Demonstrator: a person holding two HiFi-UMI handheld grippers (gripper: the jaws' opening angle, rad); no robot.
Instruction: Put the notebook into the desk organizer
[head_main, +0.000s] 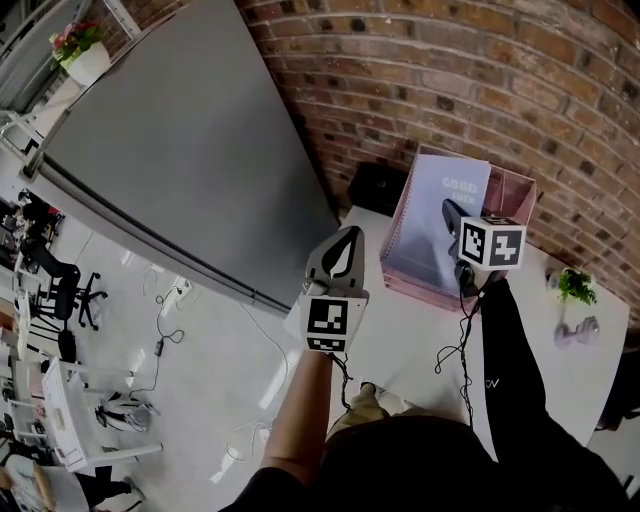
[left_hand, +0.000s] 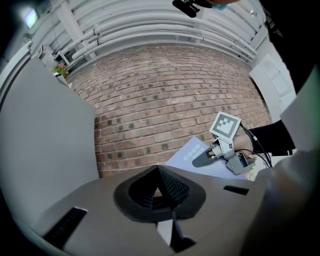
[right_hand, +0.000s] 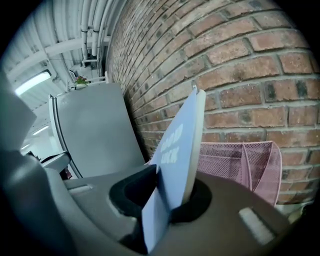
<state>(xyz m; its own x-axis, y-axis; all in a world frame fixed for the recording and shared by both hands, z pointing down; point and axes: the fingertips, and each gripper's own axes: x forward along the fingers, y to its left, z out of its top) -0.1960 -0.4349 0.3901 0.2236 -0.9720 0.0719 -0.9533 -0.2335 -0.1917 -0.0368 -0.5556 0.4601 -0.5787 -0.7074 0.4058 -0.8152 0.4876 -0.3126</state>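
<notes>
A pale blue notebook (head_main: 440, 215) printed "GOOD LUCK" stands tilted inside the pink mesh desk organizer (head_main: 515, 190) on the white table, close to the brick wall. My right gripper (head_main: 452, 222) is shut on the notebook's near edge. In the right gripper view the notebook (right_hand: 180, 145) runs upright between the jaws of the right gripper (right_hand: 172, 197), with the organizer's mesh (right_hand: 240, 160) behind it. My left gripper (head_main: 348, 240) hovers left of the organizer, shut and holding nothing. In the left gripper view its closed tips (left_hand: 159, 172) point level at the wall, and the notebook (left_hand: 192, 155) and right gripper (left_hand: 202, 160) show at the right.
A large grey panel (head_main: 190, 130) leans against the brick wall (head_main: 450, 70) to the left. A black object (head_main: 375, 185) sits behind the organizer. On the table (head_main: 400, 340) stand a small green plant (head_main: 575, 287) and a grey item (head_main: 575, 333) at the right. Cables hang from both grippers.
</notes>
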